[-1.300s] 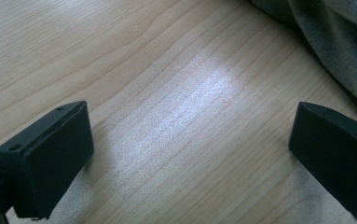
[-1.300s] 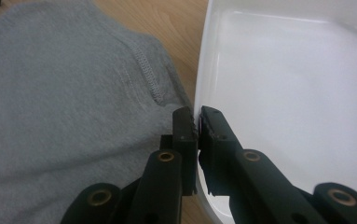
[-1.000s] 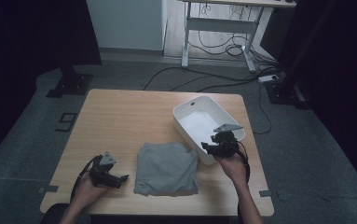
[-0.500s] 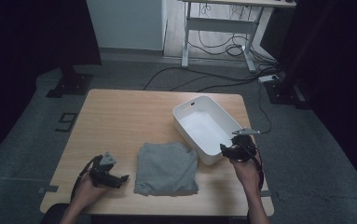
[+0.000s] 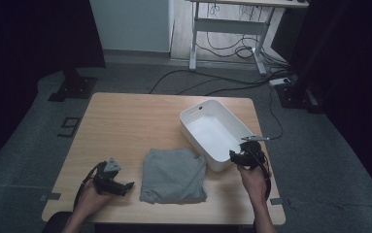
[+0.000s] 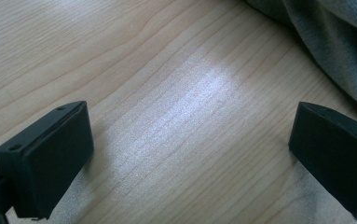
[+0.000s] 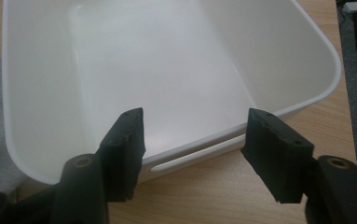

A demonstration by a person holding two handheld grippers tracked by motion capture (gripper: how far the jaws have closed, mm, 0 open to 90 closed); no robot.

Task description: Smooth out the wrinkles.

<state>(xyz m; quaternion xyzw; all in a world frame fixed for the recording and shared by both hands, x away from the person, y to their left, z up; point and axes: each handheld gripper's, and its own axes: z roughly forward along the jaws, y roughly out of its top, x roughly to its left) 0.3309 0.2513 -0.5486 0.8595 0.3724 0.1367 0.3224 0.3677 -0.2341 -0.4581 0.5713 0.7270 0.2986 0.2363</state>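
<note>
A folded grey cloth [image 5: 174, 175] lies on the wooden table [image 5: 125, 126] near its front edge. To its right a white plastic bin [image 5: 212, 133] stands at an angle with nothing in it. My left gripper [image 5: 124, 187] rests just left of the cloth. In the left gripper view it [image 6: 190, 158] is open over bare wood, with the cloth [image 6: 334, 42] at the upper right. My right gripper [image 5: 237, 156] sits at the bin's near end. Its jaws [image 7: 195, 140] have just been closing but stand apart. The bin's near wall and handle slot [image 7: 195, 156] lie in the gap, untouched.
Cables [image 5: 222, 80] run across the grey floor behind the table to a desk frame [image 5: 227, 29]. A dark stand base [image 5: 74, 87] sits at the back left. Bare wood stretches over the table's far left half.
My right hand has drawn back from over the bin's near end, moving right and toward the person, and now sits at the bin's near corner. The left gripper and cloth have not moved.
</note>
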